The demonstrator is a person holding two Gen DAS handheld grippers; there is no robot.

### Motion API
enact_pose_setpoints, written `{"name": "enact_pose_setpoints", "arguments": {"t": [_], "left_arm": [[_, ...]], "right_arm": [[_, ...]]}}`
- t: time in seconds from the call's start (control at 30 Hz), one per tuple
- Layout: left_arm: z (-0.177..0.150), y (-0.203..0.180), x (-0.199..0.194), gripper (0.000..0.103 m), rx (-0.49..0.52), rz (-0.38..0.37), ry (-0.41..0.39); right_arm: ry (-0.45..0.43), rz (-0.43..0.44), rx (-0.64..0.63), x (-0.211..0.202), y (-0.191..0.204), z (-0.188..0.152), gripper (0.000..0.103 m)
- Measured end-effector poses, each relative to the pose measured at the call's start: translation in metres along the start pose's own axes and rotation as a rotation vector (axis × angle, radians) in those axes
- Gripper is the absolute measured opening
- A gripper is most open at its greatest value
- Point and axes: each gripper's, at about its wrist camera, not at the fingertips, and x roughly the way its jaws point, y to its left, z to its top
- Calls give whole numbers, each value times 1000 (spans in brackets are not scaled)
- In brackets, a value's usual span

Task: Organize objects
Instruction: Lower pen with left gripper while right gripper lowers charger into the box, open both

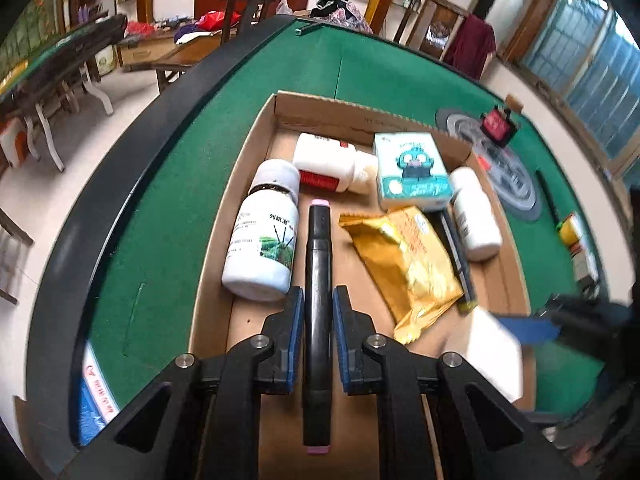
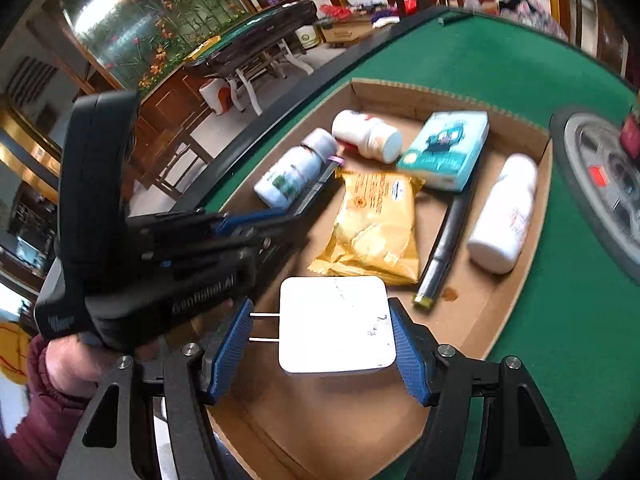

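Marker, black, sits pinched in the left gripper over the cardboard box, bottle at nine o'clock; lower it flat before letting go. Right gripper brackets the white charger, grip unclear.

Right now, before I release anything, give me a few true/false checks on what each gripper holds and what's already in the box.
1. The left gripper holds a black marker. True.
2. The right gripper is empty. False: it holds a white plug adapter.
3. The gold snack packet lies inside the cardboard box. True.
4. The tissue pack sits outside the box on the green felt. False: it is inside the box.
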Motion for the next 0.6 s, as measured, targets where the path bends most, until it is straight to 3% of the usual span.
{"name": "enact_pose_setpoints", "arguments": {"t": [0.07, 0.13, 0.2, 0.4, 0.6], "left_arm": [[-2, 1, -10, 17, -6, -12, -42], [-5, 4, -23, 29, -23, -34, -77], [-8, 6, -38, 54, -34, -39, -121], [-25, 16, -89, 68, -87, -56, -259], [-37, 31, -113, 73, -150, -60, -308]], "right_arm": [[13, -6, -7, 5, 0, -2, 72], [25, -4, -15, 10, 2, -3, 72], [28, -14, -29, 13, 3, -5, 72], [15, -67, -90, 24, 19, -3, 72], [-10, -166, -179, 34, 34, 2, 72]]}}
